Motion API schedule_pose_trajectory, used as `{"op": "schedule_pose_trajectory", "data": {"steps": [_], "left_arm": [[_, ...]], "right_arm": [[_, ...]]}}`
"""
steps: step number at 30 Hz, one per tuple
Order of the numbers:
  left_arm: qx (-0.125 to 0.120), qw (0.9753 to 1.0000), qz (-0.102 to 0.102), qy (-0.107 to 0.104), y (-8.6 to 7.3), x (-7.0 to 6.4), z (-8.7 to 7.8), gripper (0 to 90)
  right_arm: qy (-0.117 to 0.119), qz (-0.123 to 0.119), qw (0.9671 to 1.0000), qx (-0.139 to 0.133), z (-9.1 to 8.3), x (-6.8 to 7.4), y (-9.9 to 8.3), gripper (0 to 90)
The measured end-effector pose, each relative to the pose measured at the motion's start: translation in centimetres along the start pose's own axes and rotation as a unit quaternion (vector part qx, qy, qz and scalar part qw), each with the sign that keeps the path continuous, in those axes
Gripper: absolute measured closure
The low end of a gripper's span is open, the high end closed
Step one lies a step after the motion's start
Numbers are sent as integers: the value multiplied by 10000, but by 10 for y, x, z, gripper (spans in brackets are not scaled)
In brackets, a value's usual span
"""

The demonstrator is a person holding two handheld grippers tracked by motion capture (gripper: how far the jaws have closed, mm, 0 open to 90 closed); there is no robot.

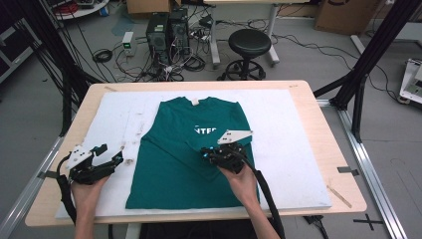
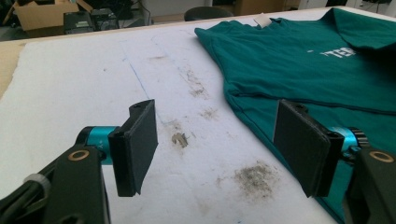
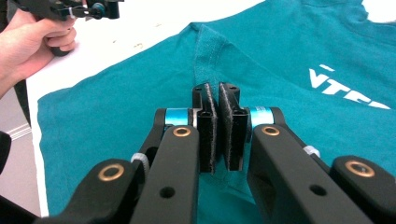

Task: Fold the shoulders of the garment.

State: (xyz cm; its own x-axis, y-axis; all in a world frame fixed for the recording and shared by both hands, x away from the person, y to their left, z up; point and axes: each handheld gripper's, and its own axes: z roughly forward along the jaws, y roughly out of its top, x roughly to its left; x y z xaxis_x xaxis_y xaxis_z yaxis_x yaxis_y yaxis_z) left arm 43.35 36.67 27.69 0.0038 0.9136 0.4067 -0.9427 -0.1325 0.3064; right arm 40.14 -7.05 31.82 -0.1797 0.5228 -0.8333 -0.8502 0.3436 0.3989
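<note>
A teal T-shirt (image 1: 169, 169) with white chest lettering lies flat, collar at the far side, on a white foam pad (image 1: 288, 134). Its right sleeve is folded in over the chest. My right gripper (image 1: 208, 152) rests on the middle of the shirt, shut on the sleeve's hemmed edge (image 3: 205, 56), which runs up from between the closed jaws (image 3: 217, 100). My left gripper (image 1: 110, 155) hovers over the bare pad just left of the shirt's side edge (image 2: 243, 102). It stands open (image 2: 217, 140) with nothing between its pads. The left gripper (image 3: 88, 9) and its hand also appear far off.
The pad (image 2: 70, 79) covers most of a wooden table (image 1: 331, 144) and carries dirty smudges (image 2: 254, 175) near the left gripper. Beyond the table are a black stool (image 1: 249, 45), computer towers (image 1: 166, 30) and floor cables. Black frame posts stand at both sides.
</note>
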Motion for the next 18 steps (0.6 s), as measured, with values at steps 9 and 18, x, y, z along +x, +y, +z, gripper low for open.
{"op": "schedule_pose_trajectory", "data": {"steps": [9,18], "left_arm": [[2,10000,10,-2,0,0,0,308],[20,10000,14,-7,0,0,0,309]], "right_arm": [[203,-51,9998,70,25,13,4,865],[320,-70,9994,123,43,21,4,864]]}}
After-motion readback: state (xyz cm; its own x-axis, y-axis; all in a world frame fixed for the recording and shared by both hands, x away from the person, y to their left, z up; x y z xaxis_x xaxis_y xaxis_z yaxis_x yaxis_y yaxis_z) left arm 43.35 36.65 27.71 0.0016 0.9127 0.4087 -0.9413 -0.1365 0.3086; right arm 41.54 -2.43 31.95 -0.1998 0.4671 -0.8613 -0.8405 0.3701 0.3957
